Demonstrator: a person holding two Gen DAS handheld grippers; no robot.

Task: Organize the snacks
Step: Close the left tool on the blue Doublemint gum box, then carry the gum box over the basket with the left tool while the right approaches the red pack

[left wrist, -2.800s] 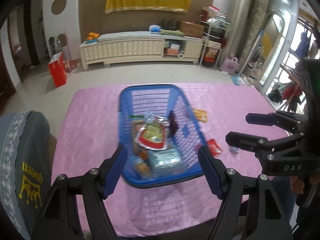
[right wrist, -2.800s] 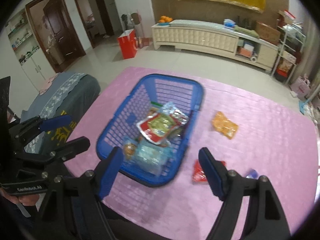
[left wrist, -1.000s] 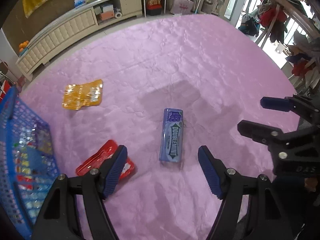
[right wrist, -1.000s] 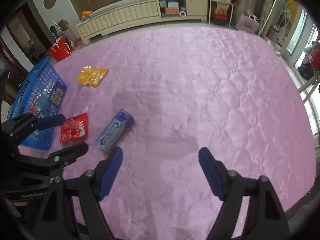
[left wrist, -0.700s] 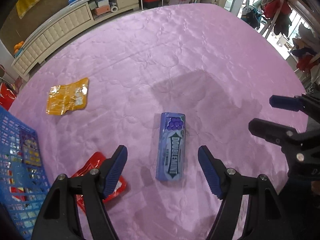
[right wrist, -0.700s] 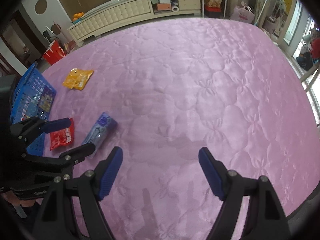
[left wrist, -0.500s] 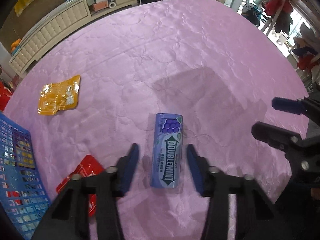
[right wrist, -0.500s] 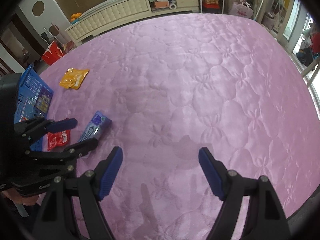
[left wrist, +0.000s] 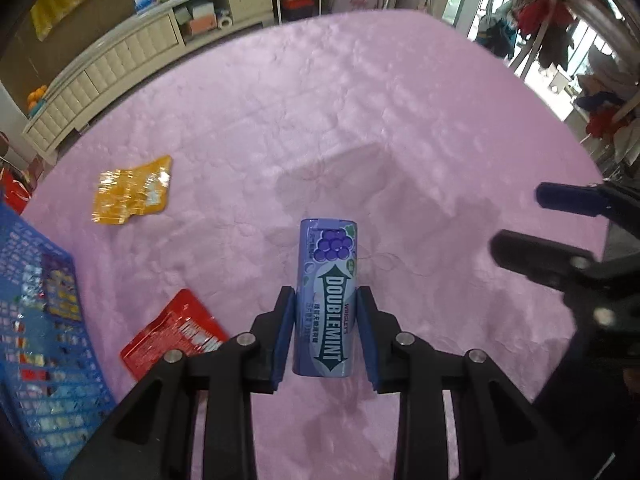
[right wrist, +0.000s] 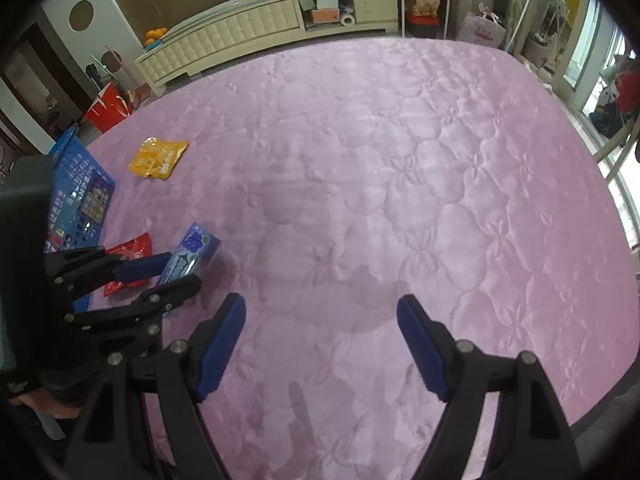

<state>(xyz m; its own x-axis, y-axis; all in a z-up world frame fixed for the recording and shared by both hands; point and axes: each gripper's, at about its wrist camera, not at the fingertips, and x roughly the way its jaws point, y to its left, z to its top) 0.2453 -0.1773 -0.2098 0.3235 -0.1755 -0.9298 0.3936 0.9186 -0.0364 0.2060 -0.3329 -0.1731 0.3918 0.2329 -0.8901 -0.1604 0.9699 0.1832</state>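
Lying flat on the pink quilted tablecloth (left wrist: 400, 120), the purple rectangular Doublemint gum pack (left wrist: 326, 300) is pointing its grape-printed end toward 12 o'clock in the left wrist view. The left gripper (left wrist: 325, 334) is straddling the pack's lower half; its jaws have just been closing, and both blue pads (left wrist: 285, 336) are now lying against the pack's long sides, gripping it. In the right wrist view the same pack (right wrist: 192, 254) is sitting at 9 o'clock, between the left gripper's fingers.

The red foil snack packet (left wrist: 174, 334) is lying just beside the pack at 9 o'clock, apart from it. The orange foil snack packet (left wrist: 132, 190) is lying at 10 o'clock, well apart from both. The blue plastic lattice basket (left wrist: 44, 344) is standing at the 8 o'clock edge, with wrapped snacks showing through its wall.

The right gripper (right wrist: 320, 340) is hovering over bare cloth with its jaws spread wide and nothing between them; in the left wrist view it is entering from 3 o'clock.

The cream panelled low cabinet (right wrist: 240, 28) is running along the floor beyond the table at 11 o'clock.
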